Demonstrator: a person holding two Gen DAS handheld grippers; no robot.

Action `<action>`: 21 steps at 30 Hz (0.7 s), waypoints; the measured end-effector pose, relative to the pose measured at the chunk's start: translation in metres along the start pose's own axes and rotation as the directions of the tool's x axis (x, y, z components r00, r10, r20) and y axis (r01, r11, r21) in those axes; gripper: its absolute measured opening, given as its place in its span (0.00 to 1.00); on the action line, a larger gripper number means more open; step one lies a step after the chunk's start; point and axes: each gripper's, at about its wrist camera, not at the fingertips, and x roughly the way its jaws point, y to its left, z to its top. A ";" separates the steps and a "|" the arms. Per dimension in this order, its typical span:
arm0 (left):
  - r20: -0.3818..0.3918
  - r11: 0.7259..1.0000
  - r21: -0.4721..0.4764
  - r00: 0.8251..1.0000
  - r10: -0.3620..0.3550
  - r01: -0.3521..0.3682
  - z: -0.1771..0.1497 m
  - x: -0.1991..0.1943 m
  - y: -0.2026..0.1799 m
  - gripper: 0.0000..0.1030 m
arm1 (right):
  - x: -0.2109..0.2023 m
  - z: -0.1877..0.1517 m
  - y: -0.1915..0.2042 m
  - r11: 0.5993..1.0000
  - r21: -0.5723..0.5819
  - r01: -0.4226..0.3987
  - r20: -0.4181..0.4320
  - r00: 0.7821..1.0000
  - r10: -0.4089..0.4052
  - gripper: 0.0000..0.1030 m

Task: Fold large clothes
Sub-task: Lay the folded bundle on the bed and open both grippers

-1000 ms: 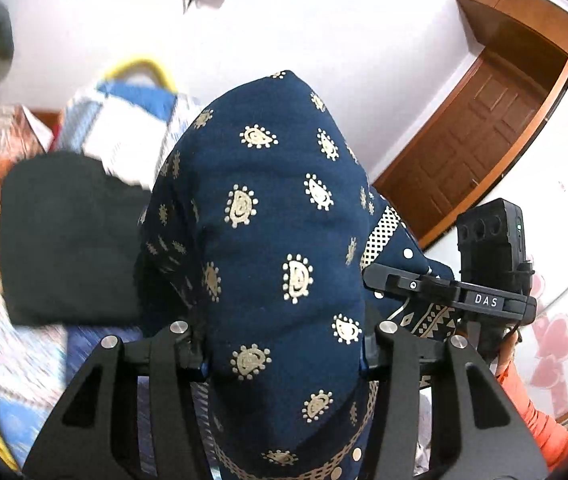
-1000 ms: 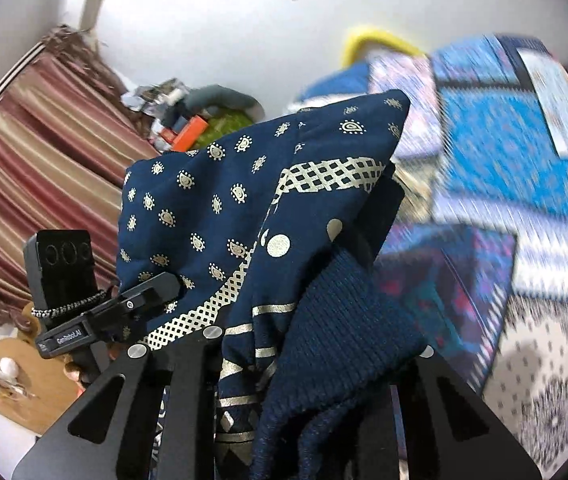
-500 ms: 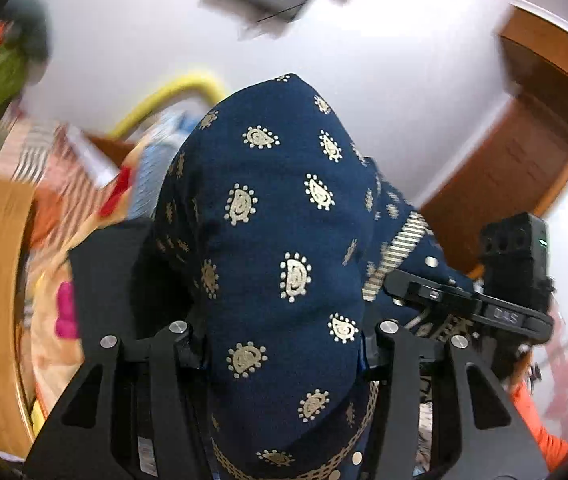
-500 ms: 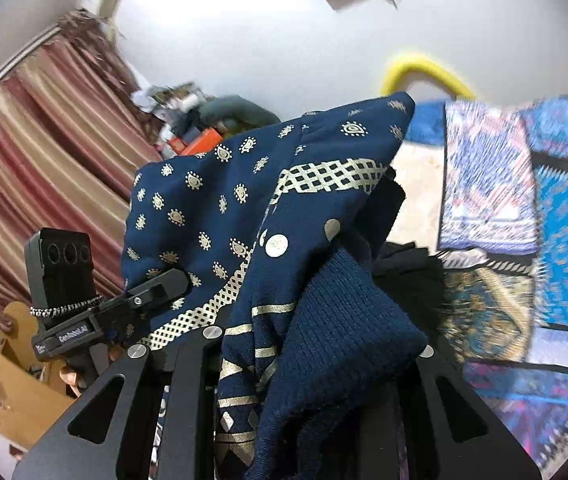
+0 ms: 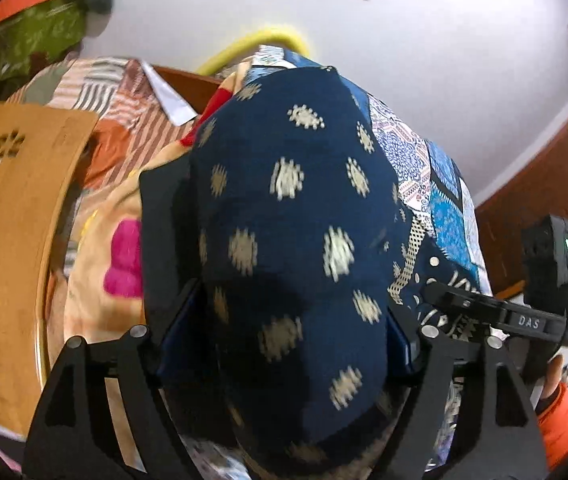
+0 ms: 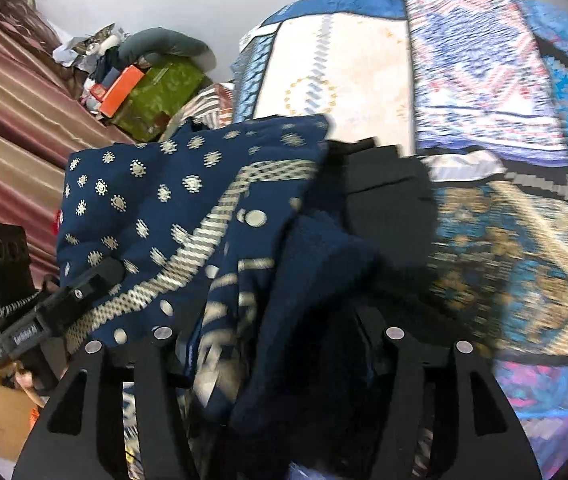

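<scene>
Navy garment (image 5: 296, 248), one piece of soft cloth with gold motifs, bulges between both grippers above a patchwork bedspread (image 6: 484, 80). Left gripper (image 5: 284, 344) and right gripper (image 6: 279, 344) jaws are opening, cloth still between them.

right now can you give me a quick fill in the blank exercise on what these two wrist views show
1. The navy garment between the left tool's opening jaws is printed with small ____ motifs.
2. In the right wrist view, a plain ____ folded garment lies past the navy one, on the patchwork bedspread.
3. By the wall, the curved bar behind the bedding is ____.
4. The sleeve behind the right tool is ____.

Missing words: gold; black; yellow; orange
</scene>
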 end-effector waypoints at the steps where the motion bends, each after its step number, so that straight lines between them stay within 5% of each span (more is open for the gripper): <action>1: -0.001 1.000 -0.014 1.000 -0.003 0.003 -0.005 -0.005 -0.002 0.77 | -0.012 -0.005 -0.006 1.000 -0.010 0.023 0.010 1.000 -0.023 0.54; 12: 0.055 0.991 0.026 0.990 0.130 -0.131 -0.059 -0.063 -0.024 0.77 | -0.066 -0.049 -0.015 0.985 -0.039 0.170 0.069 0.984 -0.167 0.55; 16: 0.120 0.977 0.054 0.973 0.197 -0.205 -0.079 -0.103 -0.041 0.77 | -0.106 -0.062 0.009 0.984 -0.075 0.160 0.162 0.976 -0.146 0.55; 21: 0.253 0.973 0.100 0.951 0.176 -0.207 -0.100 -0.172 -0.087 0.77 | -0.185 -0.088 0.058 0.982 -0.143 0.120 0.340 0.938 -0.065 0.55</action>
